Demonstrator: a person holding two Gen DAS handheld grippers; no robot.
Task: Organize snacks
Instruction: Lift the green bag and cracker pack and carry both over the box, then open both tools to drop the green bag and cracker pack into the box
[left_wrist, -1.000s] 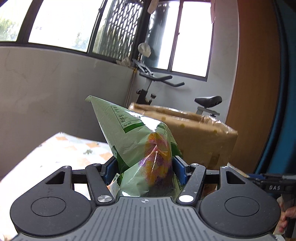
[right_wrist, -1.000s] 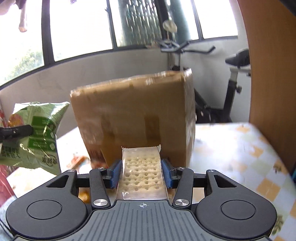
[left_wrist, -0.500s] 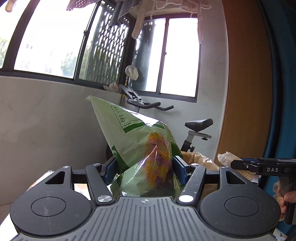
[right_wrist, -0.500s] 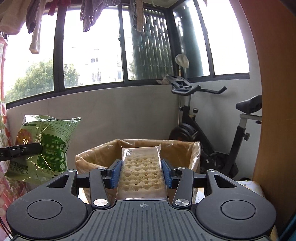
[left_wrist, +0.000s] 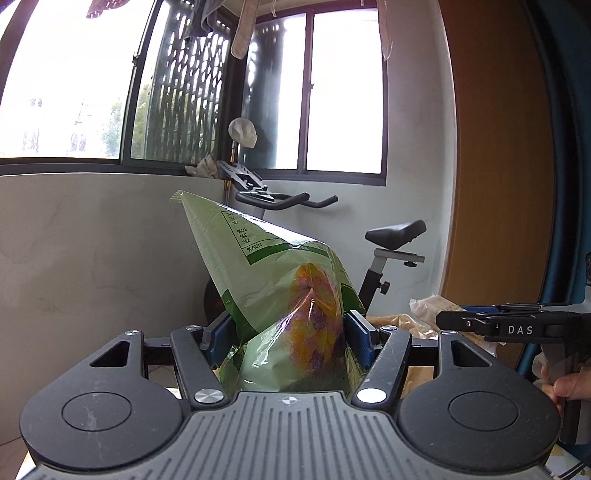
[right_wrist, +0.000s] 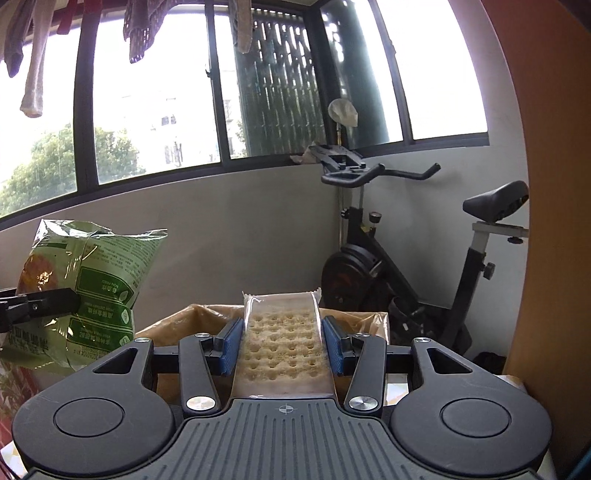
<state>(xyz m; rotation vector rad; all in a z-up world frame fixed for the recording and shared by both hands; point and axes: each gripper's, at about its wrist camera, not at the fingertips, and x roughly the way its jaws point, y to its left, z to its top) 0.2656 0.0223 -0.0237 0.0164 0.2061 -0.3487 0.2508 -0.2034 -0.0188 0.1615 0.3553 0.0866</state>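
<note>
My left gripper (left_wrist: 290, 338) is shut on a green snack bag (left_wrist: 280, 291) with an orange and purple picture; the bag stands up between the blue pads. In the right wrist view that same green snack bag (right_wrist: 92, 288) hangs at the left, pinched by a black finger (right_wrist: 40, 304). My right gripper (right_wrist: 282, 341) is shut on a clear-wrapped cracker pack (right_wrist: 282, 347) that lies flat between its pads. Just beyond and below it stands an open cardboard box (right_wrist: 177, 323). The right gripper's finger (left_wrist: 495, 325) shows side-on in the left wrist view, with a hand (left_wrist: 569, 386) under it.
An exercise bike (right_wrist: 402, 277) stands behind the box against the grey wall. A wooden panel (right_wrist: 554, 221) rises at the right. Windows with hanging laundry (right_wrist: 33, 55) fill the top. A patterned tablecloth (right_wrist: 395, 389) shows under the right gripper.
Both grippers have risen with their snacks still held. The box, seen earlier from the side, now sits lower with its open top visible, and the windows fill more of both views.
</note>
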